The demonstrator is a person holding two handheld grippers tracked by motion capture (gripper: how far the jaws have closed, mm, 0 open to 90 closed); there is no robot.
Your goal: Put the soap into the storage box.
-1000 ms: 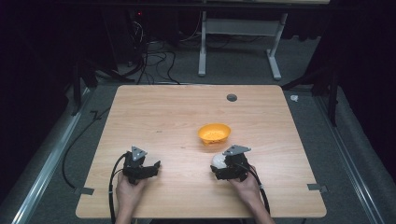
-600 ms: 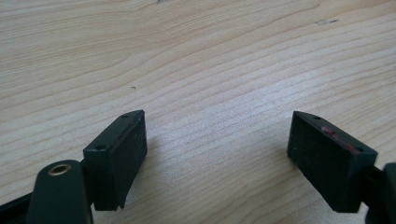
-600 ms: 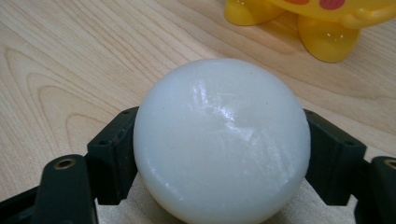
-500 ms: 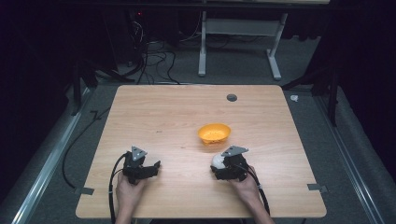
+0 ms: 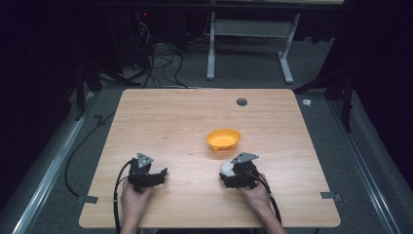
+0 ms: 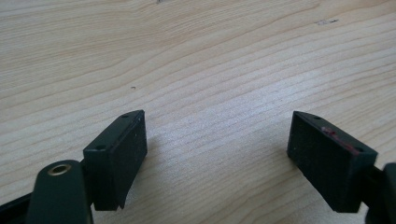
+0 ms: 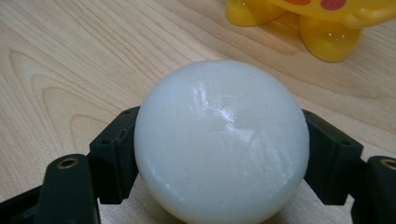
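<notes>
Bowl (image 5: 223, 139) on worktop (image 5: 170, 122), right of centre. Ball (image 5: 227, 167) just before bowl, between jaws of right gripper (image 5: 233, 174). Left gripper (image 5: 155, 176) near front edge, well left of ball, over bare worktop.

No writing, label, brand, number or sign can be read anywhere in these views. The wooden table (image 5: 185, 126) carries only its grain, the white ball (image 7: 222, 140) is plain and glossy, and the yellow bowl (image 5: 223, 139) shows only orange-red spots on its side in the right gripper view, with no letters among them.
</notes>
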